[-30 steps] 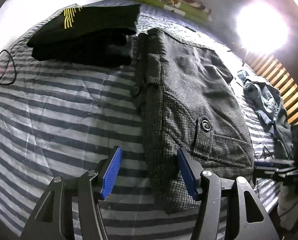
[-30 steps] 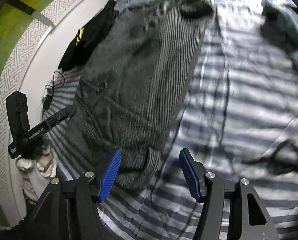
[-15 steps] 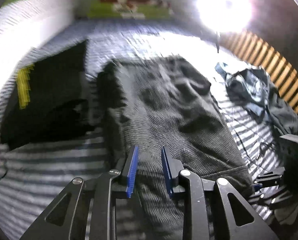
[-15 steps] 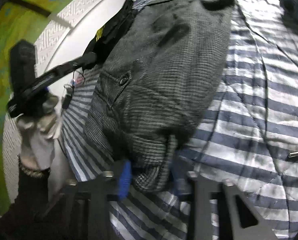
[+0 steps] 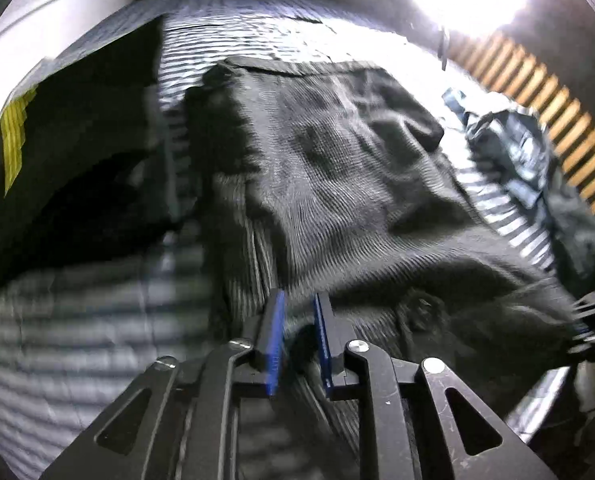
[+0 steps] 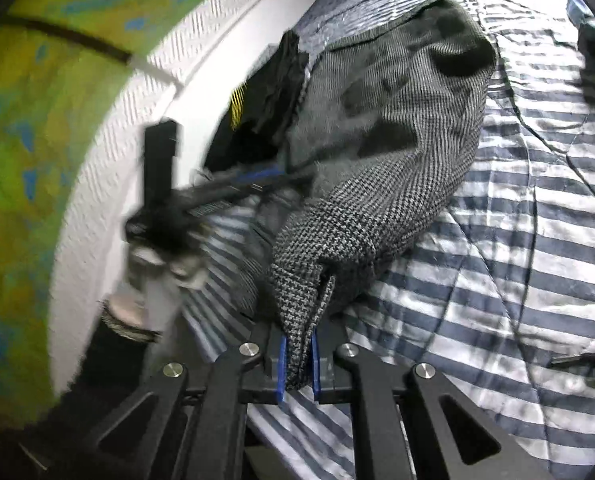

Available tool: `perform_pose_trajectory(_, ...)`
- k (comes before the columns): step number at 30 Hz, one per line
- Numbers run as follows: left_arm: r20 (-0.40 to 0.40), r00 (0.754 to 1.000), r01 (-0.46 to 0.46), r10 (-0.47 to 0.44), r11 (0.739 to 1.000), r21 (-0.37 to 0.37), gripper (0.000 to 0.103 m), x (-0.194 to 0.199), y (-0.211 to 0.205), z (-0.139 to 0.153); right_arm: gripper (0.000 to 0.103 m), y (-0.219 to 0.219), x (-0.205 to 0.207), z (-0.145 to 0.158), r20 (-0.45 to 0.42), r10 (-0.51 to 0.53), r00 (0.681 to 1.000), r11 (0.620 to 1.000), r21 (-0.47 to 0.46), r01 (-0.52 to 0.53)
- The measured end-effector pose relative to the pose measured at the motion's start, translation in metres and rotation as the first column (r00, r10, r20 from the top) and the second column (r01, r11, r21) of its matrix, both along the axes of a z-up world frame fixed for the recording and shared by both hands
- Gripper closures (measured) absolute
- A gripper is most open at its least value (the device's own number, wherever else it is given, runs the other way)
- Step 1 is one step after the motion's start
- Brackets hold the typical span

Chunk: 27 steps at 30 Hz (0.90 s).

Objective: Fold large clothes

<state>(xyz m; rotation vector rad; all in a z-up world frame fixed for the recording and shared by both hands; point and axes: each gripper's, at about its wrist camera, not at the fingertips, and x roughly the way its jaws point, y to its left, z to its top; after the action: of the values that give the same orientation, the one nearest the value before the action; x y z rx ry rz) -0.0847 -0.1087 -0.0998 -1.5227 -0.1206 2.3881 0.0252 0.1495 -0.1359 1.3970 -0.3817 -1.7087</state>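
Clamped between the blue pads of the right gripper (image 6: 298,364), a bunched corner of the grey checked garment (image 6: 381,152) is held with the jaws pressed together on the cloth. From that pinched corner the fabric is lifted off the striped bedsheet (image 6: 517,248) and stretches away across the bed towards its far end. In the left wrist view, the near edge of the same garment (image 5: 349,184) is seen running between the pads of the left gripper (image 5: 299,336); its jaws stand narrow and are opening slightly, with the cloth between them and apparently touched by the pads, though blur hides the contact. The left gripper (image 6: 233,188) is also seen, blurred, at the garment's left edge in the right wrist view, borne by a gloved hand (image 6: 161,276). Beside the garment, to the left, a folded black garment (image 5: 81,168) with yellow stripes is laid on the sheet. Further off on the right, a crumpled blue-grey garment (image 5: 525,160) is seen near a slatted wooden frame (image 5: 565,120).
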Motion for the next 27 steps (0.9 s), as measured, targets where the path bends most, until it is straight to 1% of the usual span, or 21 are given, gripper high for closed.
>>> perform_pose_trajectory(1, 0.025, 0.999, -0.024, 0.024, 1.0, 0.018, 0.05, 0.009, -0.005, 0.001, 0.095, 0.001, 0.002, -0.003, 0.0, 0.003, 1.0, 1.0, 0.03, -0.003)
perform_pose_trajectory(2, 0.054, 0.997, -0.051, 0.05, 0.998, 0.027, 0.039, 0.021, -0.009, 0.0, 0.095, 0.004, 0.004, -0.006, -0.001, 0.004, 1.0, 0.999, 0.054, -0.004)
perform_pose_trajectory(3, 0.069, 0.996, -0.064, 0.061, 0.997, 0.043, 0.036, 0.032, -0.012, -0.002, 0.095, 0.006, 0.007, -0.011, 0.001, 0.003, 1.0, 0.998, 0.068, -0.003)
perform_pose_trajectory(6, 0.154, 0.985, -0.089, 0.073, 0.991, 0.103, 0.036, 0.067, -0.014, -0.018, 0.095, 0.014, 0.011, -0.024, 0.02, -0.013, 1.0, 0.996, 0.086, 0.011)
perform_pose_trajectory(8, 0.192, 0.978, -0.11, 0.083, 0.985, 0.134, 0.036, 0.081, -0.012, -0.028, 0.095, 0.018, 0.013, -0.028, 0.024, -0.015, 1.0, 0.996, 0.086, 0.013)
perform_pose_trajectory(9, 0.203, 0.976, -0.114, 0.083, 0.983, 0.142, 0.037, 0.086, -0.007, -0.033, 0.095, 0.019, 0.015, -0.03, 0.028, -0.019, 0.999, 0.996, 0.088, 0.016)
perform_pose_trajectory(10, 0.183, 0.979, -0.121, 0.095, 0.983, 0.135, 0.047, 0.091, -0.005, -0.032, 0.095, 0.02, 0.015, -0.031, 0.035, -0.023, 0.999, 0.996, 0.086, 0.02)
perform_pose_trajectory(11, 0.173, 0.981, -0.114, 0.09, 0.984, 0.134, 0.059, 0.096, -0.002, -0.032, 0.095, 0.021, 0.016, -0.033, 0.041, -0.026, 0.999, 0.996, 0.082, 0.023)
perform_pose_trajectory(12, 0.181, 0.98, -0.116, 0.089, 0.982, 0.147, 0.07, 0.099, 0.001, -0.032, 0.095, 0.02, 0.015, -0.032, 0.045, -0.03, 0.999, 0.997, 0.078, 0.026)
perform_pose_trajectory(13, 0.167, 0.979, -0.141, 0.115, 0.979, 0.15, 0.081, 0.102, 0.001, -0.028, 0.095, 0.013, 0.011, -0.032, 0.047, -0.034, 0.998, 0.997, 0.074, 0.03)
perform_pose_trajectory(15, 0.153, 0.979, -0.159, 0.133, 0.972, 0.172, 0.087, 0.104, 0.002, -0.018, 0.095, 0.011, 0.011, -0.028, 0.052, -0.04, 0.998, 0.997, 0.064, 0.037)
perform_pose_trajectory(18, 0.108, 0.983, -0.171, 0.149, 0.957, 0.233, 0.088, 0.105, -0.005, 0.012, 0.095, 0.009, 0.009, -0.015, 0.043, -0.046, 0.998, 0.998, 0.047, 0.044)
perform_pose_trajectory(22, 0.034, 0.986, -0.167, 0.164, 0.946, 0.279, 0.089, 0.093, -0.012, 0.059, 0.095, 0.015, -0.006, 0.013, 0.048, -0.059, 0.997, 0.998, -0.032, 0.061)
perform_pose_trajectory(25, -0.008, 0.982, -0.176, 0.187, 0.937, 0.302, 0.089, 0.067, -0.016, 0.087, 0.095, 0.013, -0.026, 0.03, 0.049, -0.084, 0.995, 0.993, -0.075, 0.088)
perform_pose_trajectory(27, -0.029, 0.979, -0.182, 0.202, 0.931, 0.315, 0.089, 0.043, -0.015, 0.104, 0.095, 0.012, -0.044, 0.041, 0.053, -0.113, 0.992, 0.987, -0.105, 0.118)
